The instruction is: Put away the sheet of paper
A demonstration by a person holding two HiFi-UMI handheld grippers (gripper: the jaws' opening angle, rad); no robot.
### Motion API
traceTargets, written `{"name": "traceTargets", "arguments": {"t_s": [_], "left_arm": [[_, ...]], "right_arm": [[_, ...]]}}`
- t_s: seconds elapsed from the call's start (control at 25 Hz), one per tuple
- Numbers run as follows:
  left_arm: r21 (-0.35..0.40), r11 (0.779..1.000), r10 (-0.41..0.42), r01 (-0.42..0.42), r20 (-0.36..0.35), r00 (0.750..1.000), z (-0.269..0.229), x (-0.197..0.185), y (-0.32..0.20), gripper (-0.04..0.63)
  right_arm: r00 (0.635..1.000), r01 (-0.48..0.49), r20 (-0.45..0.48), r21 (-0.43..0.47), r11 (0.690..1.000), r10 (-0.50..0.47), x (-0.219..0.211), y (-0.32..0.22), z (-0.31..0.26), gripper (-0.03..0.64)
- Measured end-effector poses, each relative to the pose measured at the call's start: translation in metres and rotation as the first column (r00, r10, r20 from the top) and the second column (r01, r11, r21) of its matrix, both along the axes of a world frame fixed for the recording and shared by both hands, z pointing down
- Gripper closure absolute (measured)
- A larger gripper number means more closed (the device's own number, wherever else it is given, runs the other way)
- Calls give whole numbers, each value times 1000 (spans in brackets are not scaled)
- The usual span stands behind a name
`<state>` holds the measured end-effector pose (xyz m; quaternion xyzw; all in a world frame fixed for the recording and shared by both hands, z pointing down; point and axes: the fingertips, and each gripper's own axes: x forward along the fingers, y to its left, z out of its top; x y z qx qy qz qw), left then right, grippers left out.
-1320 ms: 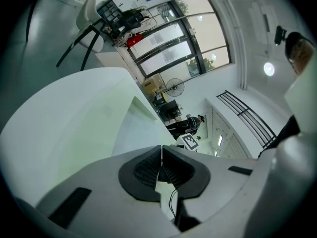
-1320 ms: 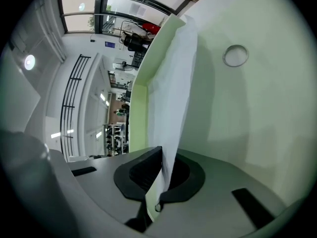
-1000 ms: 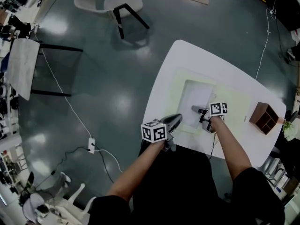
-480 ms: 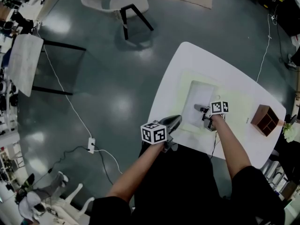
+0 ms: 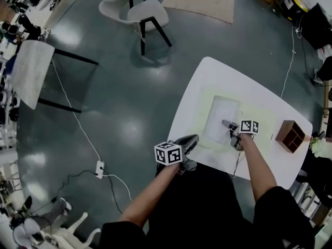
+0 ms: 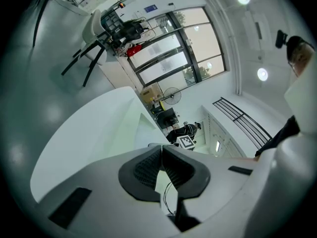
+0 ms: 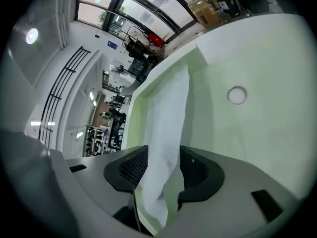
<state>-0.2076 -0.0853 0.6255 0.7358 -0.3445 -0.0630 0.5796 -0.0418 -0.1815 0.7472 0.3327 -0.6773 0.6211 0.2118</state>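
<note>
A white sheet of paper [image 5: 220,117] lies on a pale green mat [image 5: 262,113] on the white table [image 5: 207,71]. My right gripper [image 5: 227,123] is at the sheet's near right edge. In the right gripper view its jaws are opening around the lifted, crumpled edge of the paper [image 7: 171,113], which stands loosely between the pads of the right gripper [image 7: 163,152]. My left gripper [image 5: 193,138] hovers at the table's near left edge, off the mat. In the left gripper view the left gripper [image 6: 161,148] is shut with nothing in it.
A small wooden box [image 5: 290,135] with compartments stands at the table's right end. A small ring [image 7: 237,94] lies on the mat right of the paper. A white chair [image 5: 140,12] stands on the floor beyond, and a cable [image 5: 78,123] runs to a power strip [image 5: 99,168] at left.
The head camera has shifted, so the table sits a little lower and further right in view. Both grippers keep their places relative to the paper and the table edge.
</note>
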Motion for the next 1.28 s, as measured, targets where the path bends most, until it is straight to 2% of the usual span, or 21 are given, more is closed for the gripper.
{"name": "traceTargets", "arguments": {"t_s": [0.12,0.32,0.44,0.52,0.64,0.8,0.88,1.0,1.08,1.12,1.2,1.28], "left_arm": [[18,1000,13,-13,0,1000,-3,-5,7,588],[90,995,31,-35,47,998,-11,-11,10,588],[132,989,59,-69,75,995,-15,-9,12,588],[164,980,93,-111,110,990,-19,-8,14,588],[222,961,128,-165,172,977,-35,-6,8,588],[317,937,83,-150,214,973,-72,11,-1,588],[375,916,54,-146,245,968,-91,25,-9,588],[457,874,16,-164,311,950,-126,48,-15,588],[506,844,-18,-176,355,935,-152,65,-16,588],[530,830,-44,-174,373,927,-165,74,-16,588],[581,795,-101,-175,412,906,-188,95,-18,588],[629,751,-142,-200,450,882,-207,118,-16,588]], "right_arm": [[999,-41,-12,53,998,42,6,-2,-20,434],[997,-80,5,136,987,80,14,9,-64,426],[991,-132,40,213,968,126,30,20,-109,425],[984,-177,65,285,942,165,45,30,-143,425],[975,-222,63,408,886,215,70,47,-192,425],[969,-222,25,533,817,247,104,77,-239,436],[966,-223,25,580,784,257,120,87,-255,456],[959,-240,41,648,723,282,146,98,-287,522],[945,-242,18,709,662,325,171,102,-312,591],[932,-245,7,746,620,361,187,103,-326,615],[906,-253,4,807,534,423,218,107,-350,617],[897,-230,-14,839,494,442,243,113,-363,617]]}}
